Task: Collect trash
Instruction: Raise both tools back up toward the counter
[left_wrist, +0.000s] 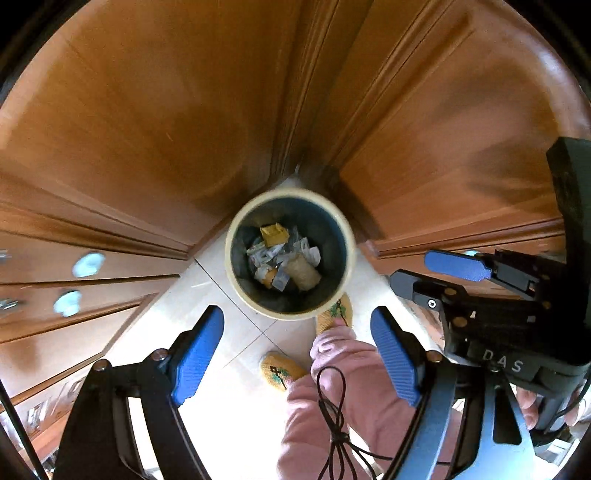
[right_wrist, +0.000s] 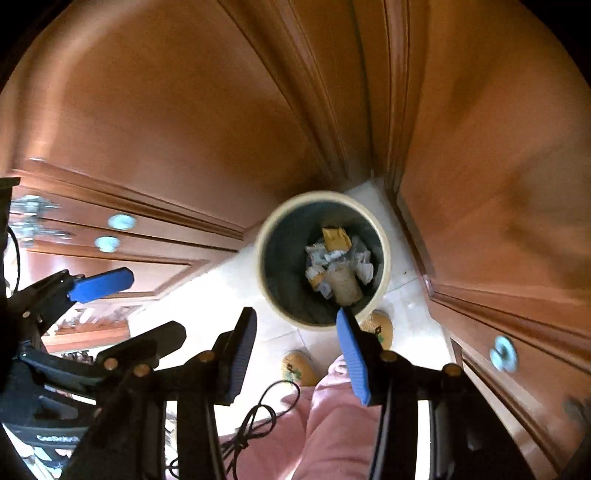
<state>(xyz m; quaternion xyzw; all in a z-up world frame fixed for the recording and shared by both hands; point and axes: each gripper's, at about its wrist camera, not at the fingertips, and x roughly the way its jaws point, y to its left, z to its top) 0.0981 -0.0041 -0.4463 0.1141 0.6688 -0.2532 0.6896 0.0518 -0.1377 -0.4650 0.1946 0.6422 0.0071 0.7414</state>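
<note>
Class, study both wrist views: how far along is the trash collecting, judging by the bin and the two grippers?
Done: the bin on the tiled floor holds crumpled paper and wrappers. In hand: nothing; the left gripper and right gripper both hang above the bin with jaws apart and empty. Left: no loose trash shows on the floor around the bin, so little or nothing seems to remain here.
</note>
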